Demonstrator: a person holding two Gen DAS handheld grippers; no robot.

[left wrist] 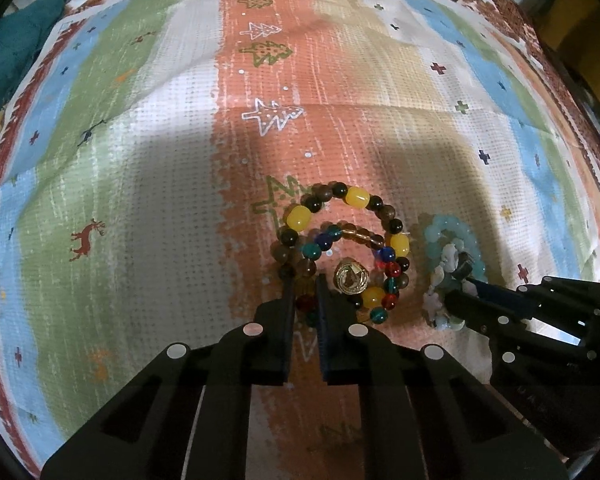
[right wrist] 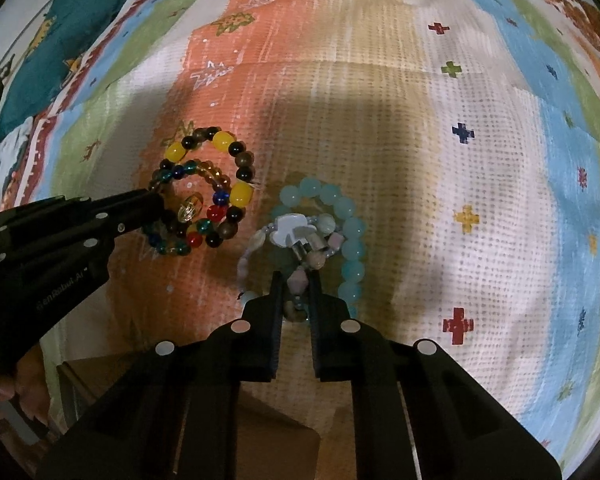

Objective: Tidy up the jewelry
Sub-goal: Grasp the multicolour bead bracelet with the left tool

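Patterned cloth (left wrist: pixel 148 184) covers the bench; its edges are cut off by the lens. Left claw (left wrist: pixel 305 292) pinches the multicolour bead bracelet (left wrist: pixel 328 240), its near beads hidden between the fingers. Right claw (right wrist: pixel 296 284) pinches the pale stone bracelet (right wrist: pixel 260 240) inside the aqua bracelet (right wrist: pixel 354 240); the gold charm (left wrist: pixel 352 277) beside the left claw is blurred.
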